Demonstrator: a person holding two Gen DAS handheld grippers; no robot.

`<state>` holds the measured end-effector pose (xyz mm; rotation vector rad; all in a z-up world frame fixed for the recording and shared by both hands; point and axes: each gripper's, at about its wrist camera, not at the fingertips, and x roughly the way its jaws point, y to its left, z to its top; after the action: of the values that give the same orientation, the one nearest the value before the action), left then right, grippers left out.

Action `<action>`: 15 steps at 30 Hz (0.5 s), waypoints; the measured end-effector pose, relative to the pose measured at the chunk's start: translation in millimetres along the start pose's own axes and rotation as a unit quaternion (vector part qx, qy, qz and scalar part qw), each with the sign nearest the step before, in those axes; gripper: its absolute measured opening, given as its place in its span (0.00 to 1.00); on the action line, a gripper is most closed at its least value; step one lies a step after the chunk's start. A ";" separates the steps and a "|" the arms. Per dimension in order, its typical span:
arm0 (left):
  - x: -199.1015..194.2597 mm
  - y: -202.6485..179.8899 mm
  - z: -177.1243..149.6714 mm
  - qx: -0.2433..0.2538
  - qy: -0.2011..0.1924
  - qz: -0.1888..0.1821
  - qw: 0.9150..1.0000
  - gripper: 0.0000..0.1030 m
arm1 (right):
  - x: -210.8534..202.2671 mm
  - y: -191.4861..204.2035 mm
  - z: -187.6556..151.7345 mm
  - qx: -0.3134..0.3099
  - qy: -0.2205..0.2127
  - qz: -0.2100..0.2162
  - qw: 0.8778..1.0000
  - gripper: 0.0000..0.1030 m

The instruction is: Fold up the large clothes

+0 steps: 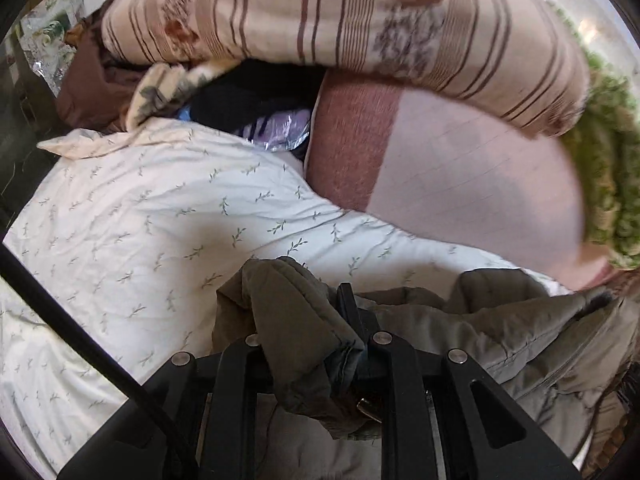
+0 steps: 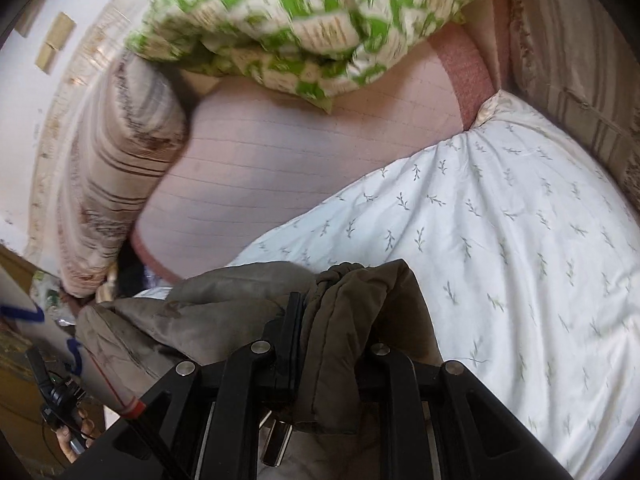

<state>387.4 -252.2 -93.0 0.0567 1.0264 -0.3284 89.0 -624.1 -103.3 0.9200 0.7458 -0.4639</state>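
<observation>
An olive-green padded jacket (image 1: 460, 320) hangs between both grippers above a bed. In the left wrist view my left gripper (image 1: 340, 320) is shut on a bunched fold of the jacket, and the rest of the cloth trails off to the right. In the right wrist view my right gripper (image 2: 320, 304) is shut on another thick fold of the same jacket (image 2: 360, 320), which drapes over the right finger and spreads to the left. Both pairs of fingertips are mostly buried in the fabric.
Under the jacket lies a white duvet with small leaf sprigs (image 1: 140, 220) (image 2: 500, 240) on a pink quilted sheet (image 1: 472, 184) (image 2: 260, 168). A striped beige quilt (image 1: 340, 20), a green patterned blanket (image 2: 312, 20) and a heap of dark clothes (image 1: 248, 92) crowd the far side.
</observation>
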 end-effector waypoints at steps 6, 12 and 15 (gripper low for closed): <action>43.6 -8.4 -5.4 0.000 0.016 0.019 1.000 0.20 | 59.8 -13.9 3.5 0.004 0.014 -0.024 1.000 0.18; 1.7 6.4 -6.4 -0.026 -0.019 -0.032 0.999 0.27 | 64.7 -25.8 0.1 0.035 0.014 -0.005 0.999 0.20; -30.6 10.7 -11.3 -0.025 -0.037 -0.061 0.997 0.43 | 41.6 -21.5 0.2 0.029 -0.005 0.003 1.000 0.23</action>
<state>366.7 -232.3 -74.1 -0.0638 0.9662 -0.4136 102.8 -637.8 -145.8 0.9734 0.7245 -0.4870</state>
